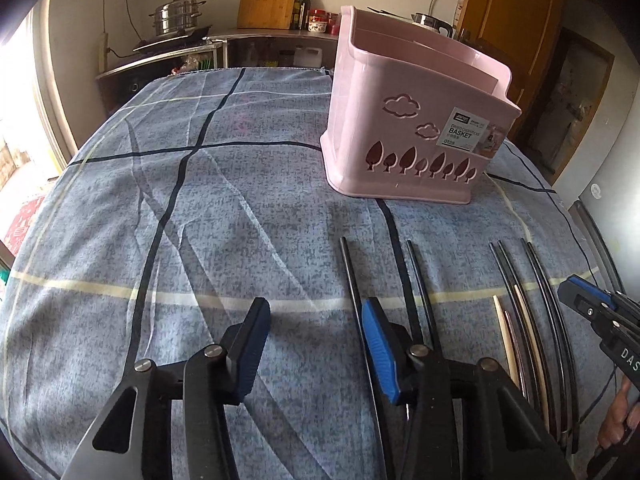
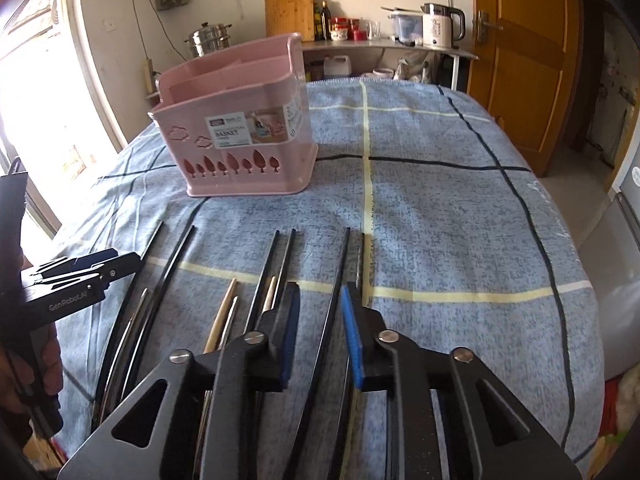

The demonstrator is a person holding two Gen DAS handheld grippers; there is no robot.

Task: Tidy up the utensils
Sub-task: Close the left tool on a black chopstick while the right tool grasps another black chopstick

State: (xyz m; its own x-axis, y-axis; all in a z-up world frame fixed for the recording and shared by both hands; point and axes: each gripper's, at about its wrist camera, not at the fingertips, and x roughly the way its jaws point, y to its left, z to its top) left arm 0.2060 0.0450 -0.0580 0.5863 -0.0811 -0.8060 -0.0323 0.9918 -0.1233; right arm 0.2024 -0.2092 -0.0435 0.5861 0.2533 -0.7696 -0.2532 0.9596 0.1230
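Observation:
Several chopsticks, mostly black (image 2: 280,256) with a few pale wooden ones (image 2: 218,320), lie in a row on the near part of the cloth. A pink utensil basket (image 1: 400,140) (image 2: 240,152) stands upright behind them. In the left wrist view my left gripper (image 1: 316,312) is open over the cloth, and the leftmost black chopstick (image 1: 350,272) runs close beside its right pad. My right gripper (image 2: 320,292) has its jaws narrowly apart astride another black chopstick (image 2: 338,272), and the pads do not press on it. Each gripper also shows at the edge of the other's view.
A blue plaid cloth (image 2: 440,220) covers the table. Behind it a counter carries a steamer pot (image 1: 176,16), a cutting board (image 2: 290,8) and a kettle (image 2: 440,26). A wooden door (image 2: 520,60) is at the right. A person's hand (image 2: 40,360) holds the left gripper.

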